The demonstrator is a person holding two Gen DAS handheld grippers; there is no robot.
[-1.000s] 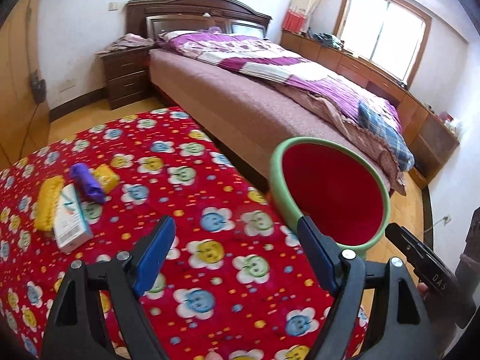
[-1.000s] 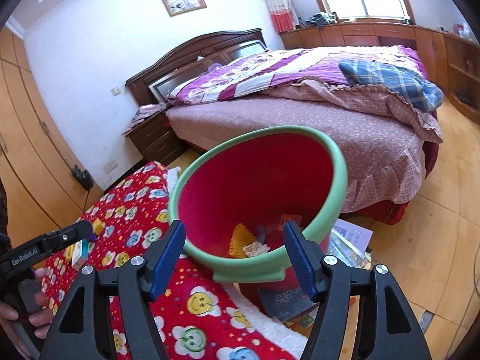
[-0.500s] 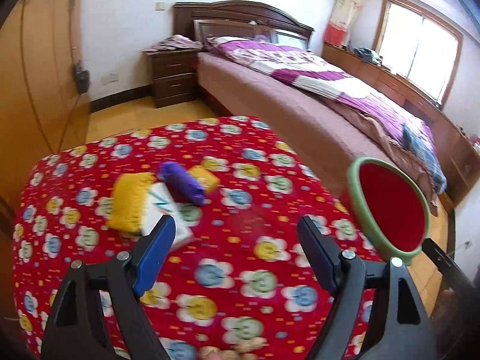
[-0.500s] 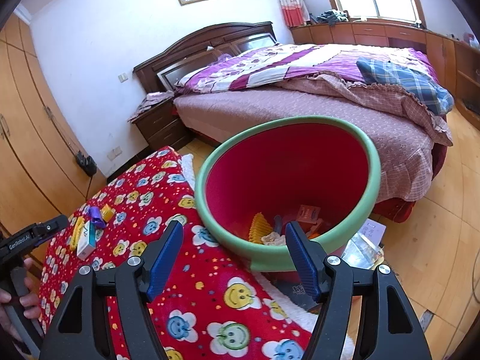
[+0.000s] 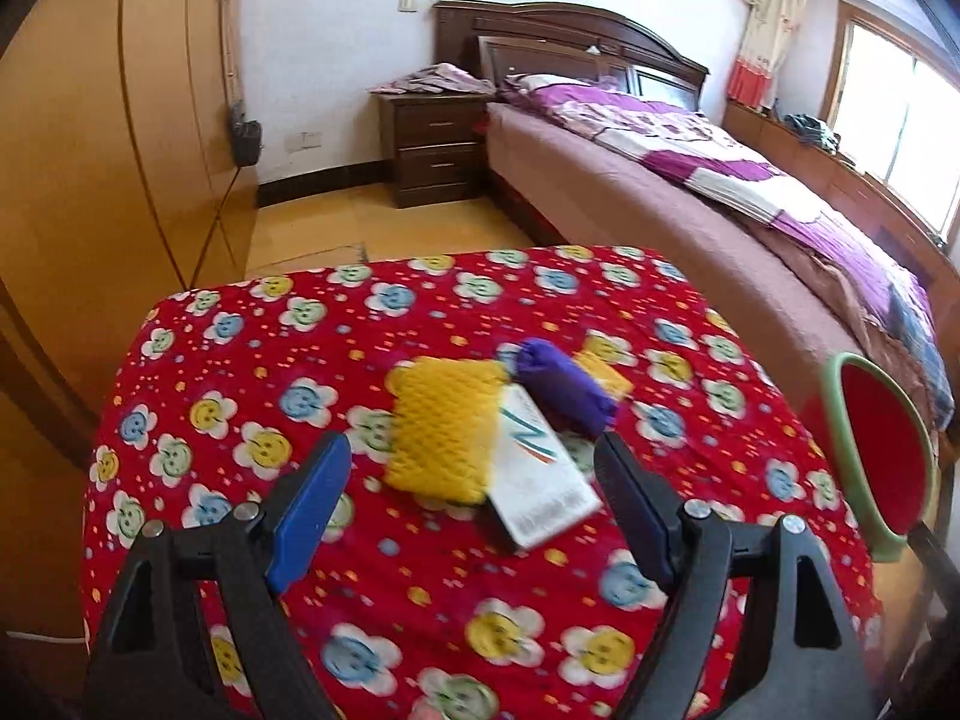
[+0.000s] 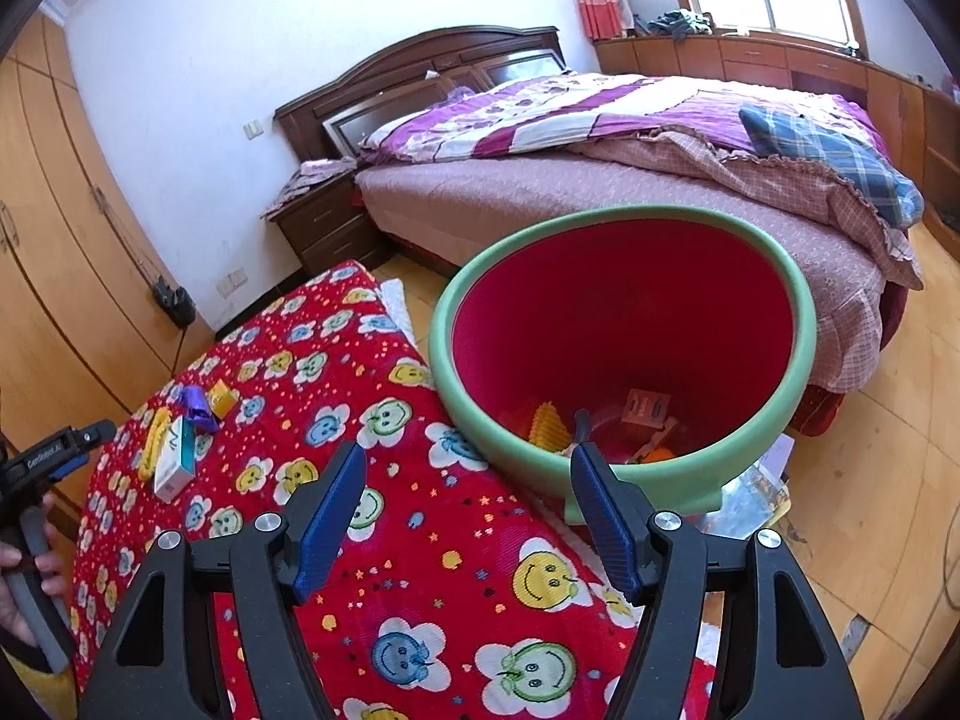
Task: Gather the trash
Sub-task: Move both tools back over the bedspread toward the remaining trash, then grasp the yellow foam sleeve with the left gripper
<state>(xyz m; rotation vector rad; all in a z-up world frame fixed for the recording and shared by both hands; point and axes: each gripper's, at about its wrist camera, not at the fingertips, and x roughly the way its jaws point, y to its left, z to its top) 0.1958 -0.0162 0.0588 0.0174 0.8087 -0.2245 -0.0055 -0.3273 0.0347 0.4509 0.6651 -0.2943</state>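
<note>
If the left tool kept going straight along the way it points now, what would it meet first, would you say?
Most likely the white box, lying between the open left tool fingers beside the yellow sponge; depth is uncertain.

Bin (image 5: 840, 420) cut by right edge; bin's trash (image 6: 645, 414) partly hidden behind rim.

left gripper (image 5: 474, 480) nearer trash pile (image 5: 498, 420) — bin (image 5: 840, 420) sidelined
</note>
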